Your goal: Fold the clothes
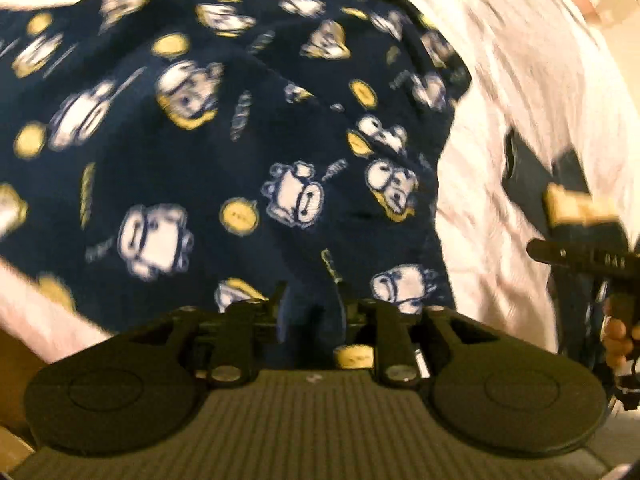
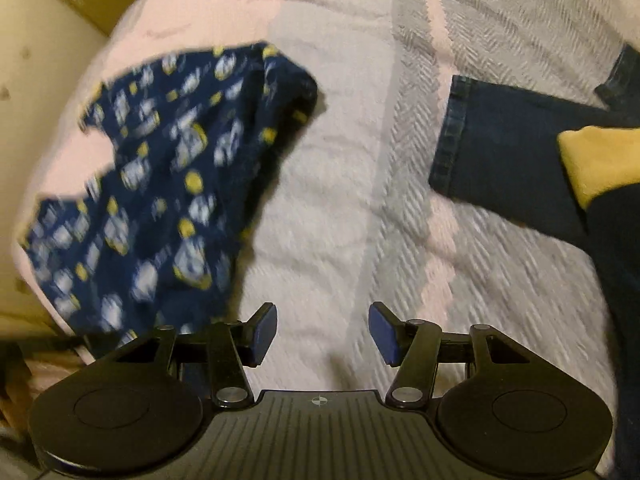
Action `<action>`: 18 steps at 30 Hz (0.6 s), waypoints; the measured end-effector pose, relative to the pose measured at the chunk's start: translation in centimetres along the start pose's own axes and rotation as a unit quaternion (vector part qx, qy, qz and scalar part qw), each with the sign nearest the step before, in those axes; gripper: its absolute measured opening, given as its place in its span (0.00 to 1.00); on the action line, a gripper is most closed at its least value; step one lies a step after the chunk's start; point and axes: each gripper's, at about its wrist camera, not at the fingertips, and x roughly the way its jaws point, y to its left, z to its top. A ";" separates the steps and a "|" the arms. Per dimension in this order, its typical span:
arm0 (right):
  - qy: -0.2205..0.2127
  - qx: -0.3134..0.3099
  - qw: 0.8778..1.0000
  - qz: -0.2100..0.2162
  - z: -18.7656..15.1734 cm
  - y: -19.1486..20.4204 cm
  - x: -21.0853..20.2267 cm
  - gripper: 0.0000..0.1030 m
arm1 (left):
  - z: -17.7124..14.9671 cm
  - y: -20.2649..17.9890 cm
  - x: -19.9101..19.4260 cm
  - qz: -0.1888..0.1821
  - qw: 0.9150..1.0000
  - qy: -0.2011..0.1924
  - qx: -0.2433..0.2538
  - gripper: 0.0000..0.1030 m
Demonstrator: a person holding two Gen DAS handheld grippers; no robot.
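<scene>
A navy printed garment (image 1: 224, 152), patterned all over with white cartoon figures and yellow discs, lies rumpled on a pale bedspread (image 1: 500, 184) with a woven herringbone texture. The left gripper (image 1: 310, 304) points down steeply at the near edge of that cloth; its fingers stand a narrow way apart, and dark fabric fills the gap between them, but the picture is smeared and I cannot tell whether the pads actually press on the cloth or merely straddle it. In the right wrist view the same printed garment (image 2: 152, 184) sits off to the left on the bedspread (image 2: 344, 200), bunched and uneven, with a ragged outline along its far side and one corner reaching toward the middle of the bed. The right gripper (image 2: 323, 330) hangs over bare bedspread just beside the garment's near edge, its blue-padded fingers (image 2: 267, 330) roughly half spread with nothing between them. That right gripper (image 1: 576, 256) also shows at the right edge of the left wrist view, with a hand (image 1: 618, 340) wrapped around its grip. Further right on the bed lies a pair of dark denim jeans (image 2: 500, 148), hem toward the middle, with a yellow cloth (image 2: 596, 160) resting on top of it.
</scene>
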 end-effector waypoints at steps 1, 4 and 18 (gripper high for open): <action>-0.001 0.020 1.000 0.024 1.3 -1.1 0.5 0.54 | -0.7 0.2 -0.2 -0.003 0.999 -0.012 -0.034 0.25; -0.013 0.064 0.993 0.103 6.2 -4.1 2.4 0.54 | -3.4 0.8 -0.8 -0.017 0.988 -0.053 -0.147 0.27; 0.012 0.111 0.969 0.220 18.4 -7.2 13.7 0.70 | -15.0 -0.2 1.8 -0.076 0.833 -0.186 -0.516 0.54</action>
